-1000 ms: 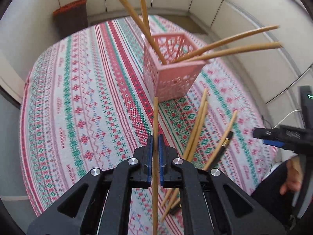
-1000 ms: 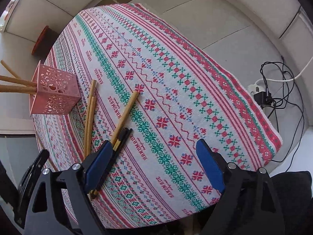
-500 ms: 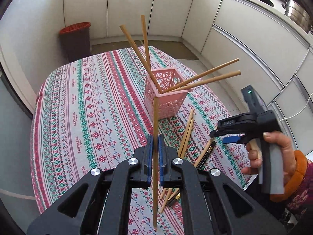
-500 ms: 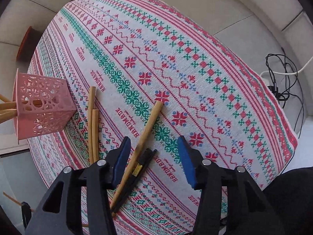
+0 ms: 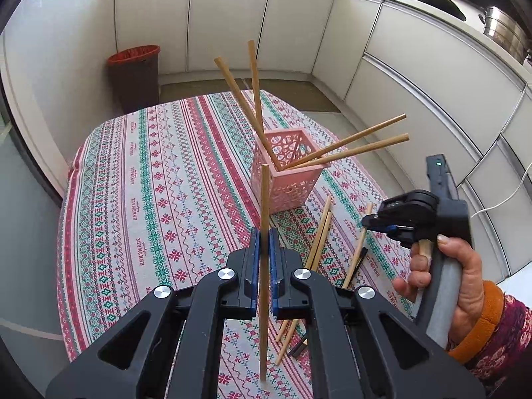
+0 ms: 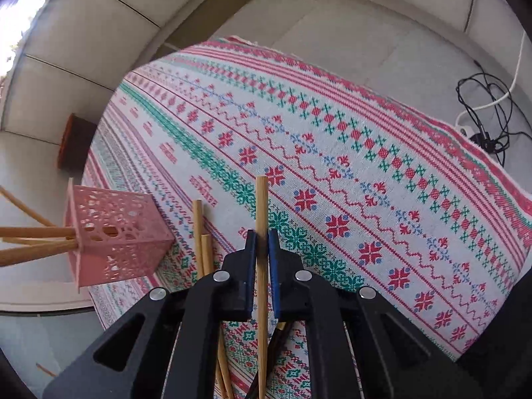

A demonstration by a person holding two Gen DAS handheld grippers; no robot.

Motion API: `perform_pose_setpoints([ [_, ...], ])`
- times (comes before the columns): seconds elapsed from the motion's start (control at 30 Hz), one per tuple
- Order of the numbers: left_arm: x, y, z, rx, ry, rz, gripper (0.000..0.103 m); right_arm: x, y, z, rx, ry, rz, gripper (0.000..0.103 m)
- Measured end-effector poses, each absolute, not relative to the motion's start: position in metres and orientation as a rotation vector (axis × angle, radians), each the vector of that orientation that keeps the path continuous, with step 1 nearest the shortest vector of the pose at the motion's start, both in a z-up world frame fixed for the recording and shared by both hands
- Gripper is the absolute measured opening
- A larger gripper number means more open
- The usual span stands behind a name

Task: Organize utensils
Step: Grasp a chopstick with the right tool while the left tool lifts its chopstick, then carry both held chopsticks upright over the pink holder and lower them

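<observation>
Pink perforated plastic basket (image 5: 288, 169) sits ahead of my left hand-held gripper (image 5: 261, 259), which pinches one bamboo chopstick (image 5: 263, 219). Right hand-held gripper (image 6: 262, 249) just clamped another tan chopstick (image 6: 262, 206) off the bench (image 6: 365, 166); both go basketward next.

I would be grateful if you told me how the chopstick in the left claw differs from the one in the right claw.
The left claw holds its chopstick lifted above the tablecloth, near the pink basket. The right claw has just closed on its chopstick, which lies low among the loose chopsticks. Whether it has left the cloth is unclear. Both are plain wooden sticks, each clamped between blue pads.
</observation>
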State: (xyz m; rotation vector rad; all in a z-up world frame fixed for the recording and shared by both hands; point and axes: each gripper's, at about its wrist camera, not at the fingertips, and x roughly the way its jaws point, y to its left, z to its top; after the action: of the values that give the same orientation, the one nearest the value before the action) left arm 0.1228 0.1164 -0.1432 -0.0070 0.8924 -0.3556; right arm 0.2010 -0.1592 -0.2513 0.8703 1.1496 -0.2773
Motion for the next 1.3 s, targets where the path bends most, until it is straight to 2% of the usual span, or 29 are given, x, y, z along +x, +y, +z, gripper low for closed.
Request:
perform_pose_setpoints([
  [0.2, 0.108, 0.111, -0.122, -0.016, 0.821, -0.371, 0.005, 0.150, -0.154, -0.176, 0.652, 0.920, -0.110, 0.008],
  [0.43, 0.090, 0.100, -0.102, -0.031, 0.782, -0.376, 0.005, 0.101, -0.141, -0.096, 0.459, 0.775, 0.073, 0.008],
  [0.77, 0.095, 0.086, -0.028, 0.030, 0.679, -0.344, 0.005, 0.087, -0.144, 0.001, 0.474, 0.719, 0.241, 0.008],
  [0.97, 0.116, 0.079, 0.011, 0.020, 0.598, -0.326, 0.005, 0.116, -0.142, 0.061, 0.462, 0.589, 0.268, 0.008],
  [1.13, 0.147, 0.070, 0.021, 0.001, 0.566, -0.305, 0.005, 0.152, -0.139, 0.079, 0.425, 0.508, 0.256, 0.008],
  [1.3, 0.181, 0.060, 0.006, 0.004, 0.578, -0.288, 0.005, 0.191, -0.129, 0.068, 0.367, 0.485, 0.232, 0.008],
])
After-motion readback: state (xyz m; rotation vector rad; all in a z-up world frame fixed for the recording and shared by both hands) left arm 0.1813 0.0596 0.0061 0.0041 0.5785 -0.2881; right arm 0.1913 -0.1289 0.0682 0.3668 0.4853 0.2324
